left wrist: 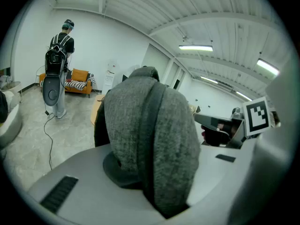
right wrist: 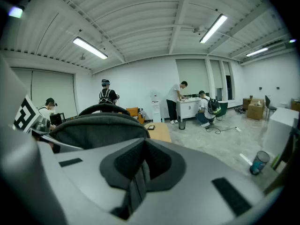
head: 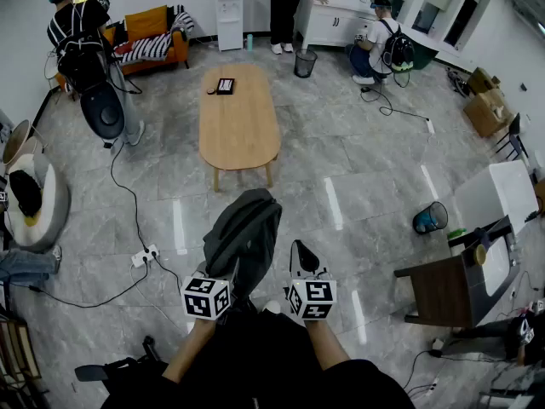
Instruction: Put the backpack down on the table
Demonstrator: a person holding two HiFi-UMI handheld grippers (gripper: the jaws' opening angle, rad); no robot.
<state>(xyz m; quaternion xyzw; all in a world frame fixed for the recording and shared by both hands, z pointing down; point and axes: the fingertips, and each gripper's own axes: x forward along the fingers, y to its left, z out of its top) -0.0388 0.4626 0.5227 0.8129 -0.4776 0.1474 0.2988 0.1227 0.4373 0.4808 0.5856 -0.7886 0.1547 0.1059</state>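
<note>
A grey backpack point(head: 244, 233) hangs above the floor in front of me, short of the oval wooden table point(head: 238, 135). My left gripper point(head: 228, 273) is shut on a thick padded grey part of the backpack point(left wrist: 154, 139), which fills the left gripper view and hides the jaw tips. To its right, my right gripper point(head: 302, 256) is closed with a thin dark strap point(right wrist: 136, 184) running down between its jaws. In the right gripper view the backpack body point(right wrist: 101, 128) bulges at the left, and the table point(right wrist: 160, 131) shows beyond it.
A dark tablet point(head: 226, 85) lies on the table's far end. A power strip point(head: 145, 255) and cables lie on the floor at the left. A dark desk point(head: 443, 290) and a blue bin point(head: 430, 218) stand at the right. Several people are at the room's far side.
</note>
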